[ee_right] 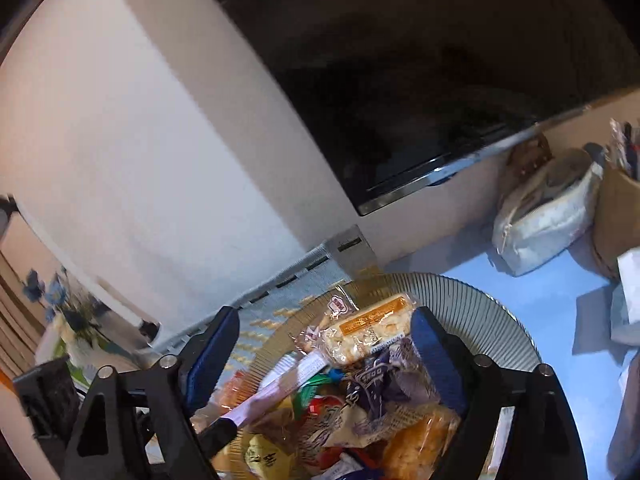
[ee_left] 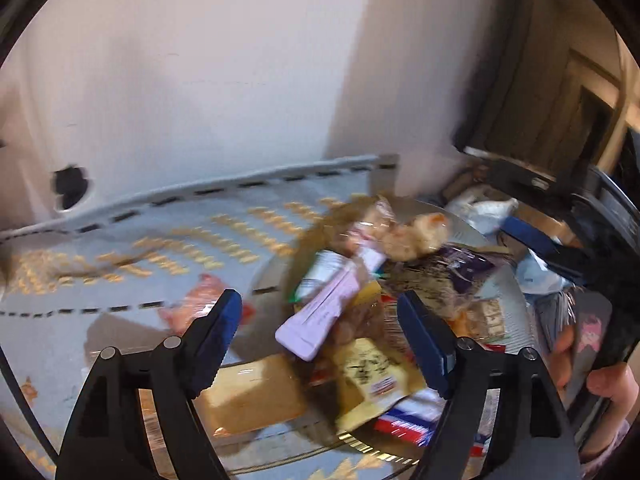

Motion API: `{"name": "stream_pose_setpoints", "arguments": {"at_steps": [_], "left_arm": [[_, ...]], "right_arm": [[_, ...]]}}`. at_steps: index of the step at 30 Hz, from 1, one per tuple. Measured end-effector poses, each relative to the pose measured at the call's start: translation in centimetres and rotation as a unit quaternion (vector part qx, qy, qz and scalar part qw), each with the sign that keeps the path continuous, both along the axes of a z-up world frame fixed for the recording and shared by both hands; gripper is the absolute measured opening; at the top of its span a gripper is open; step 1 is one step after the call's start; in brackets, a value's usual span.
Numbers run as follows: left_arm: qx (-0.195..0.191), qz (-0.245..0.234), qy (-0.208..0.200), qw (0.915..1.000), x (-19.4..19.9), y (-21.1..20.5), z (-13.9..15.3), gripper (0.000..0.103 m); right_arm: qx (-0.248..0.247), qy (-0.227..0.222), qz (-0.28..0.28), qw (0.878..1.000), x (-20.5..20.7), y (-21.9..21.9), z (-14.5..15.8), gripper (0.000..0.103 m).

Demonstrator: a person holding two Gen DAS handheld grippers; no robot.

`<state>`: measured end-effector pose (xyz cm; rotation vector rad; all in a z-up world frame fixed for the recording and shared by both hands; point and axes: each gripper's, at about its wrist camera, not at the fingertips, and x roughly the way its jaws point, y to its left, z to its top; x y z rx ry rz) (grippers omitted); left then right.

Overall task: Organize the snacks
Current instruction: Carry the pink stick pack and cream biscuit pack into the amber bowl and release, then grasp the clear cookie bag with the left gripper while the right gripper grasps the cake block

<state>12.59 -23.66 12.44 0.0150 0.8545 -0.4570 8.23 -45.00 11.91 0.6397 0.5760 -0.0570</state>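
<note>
So we've got both grippers hanging over the snack pile and neither one has anything yet. The left gripper (ee_left: 320, 344) has its jaws spread wide with nothing pinched, and right between them sits the pale lilac packet (ee_left: 320, 312), lying tilted on top of the heap. The right gripper (ee_right: 324, 356) is just as wide open and empty, with the purple wrapper (ee_right: 376, 376) and the orange-labelled rice cracker pack (ee_right: 372, 332) in its gap.

All the snacks are heaped on the ribbed glass plate (ee_right: 480, 300), which sits on the bench partly over the blue placemat (ee_left: 120, 240). One reddish packet (ee_left: 192, 304) is lying off the plate on the mat.

Our take: grab whatever's on top first, so the lilac packet for the left side. We'd come down along its short width and pinch the flat body, not the crinkly seal end. The stuff underneath is slippery film and will probably slide, so go slow and lift straight up. Further back there's a white pouch (ee_right: 544, 224) by the wall, well apart from the plate.
</note>
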Motion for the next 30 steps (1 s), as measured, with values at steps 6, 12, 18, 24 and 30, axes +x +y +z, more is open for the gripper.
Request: {"name": "stream_pose_setpoints", "arguments": {"at_steps": [6, 12, 18, 24, 30], "left_arm": [[0.011, 0.064, -0.017, 0.9977, 0.5, 6.7, 3.1, 0.084], [0.024, 0.113, -0.027, 0.9929, -0.3, 13.8, 3.6, 0.087], [0.042, 0.121, 0.013, 0.9917, 0.1, 16.9, -0.7, 0.087], [0.037, 0.106, 0.060, 0.9919, 0.5, 16.4, -5.6, 0.087], [0.032, 0.086, 0.076, 0.9929, 0.4, 14.4, -8.8, 0.087]], "right_arm": [[-0.018, -0.013, -0.001, 1.000, -1.8, 4.3, 2.8, 0.091], [-0.045, -0.031, 0.028, 0.998, -3.6, 11.7, 3.9, 0.091], [-0.070, -0.041, 0.050, 0.995, -5.6, 18.9, 1.1, 0.103], [-0.075, 0.005, 0.058, 0.995, -5.5, 21.8, -3.5, 0.103], [-0.068, 0.075, 0.045, 0.994, -4.9, 21.9, -9.2, 0.103]]}}
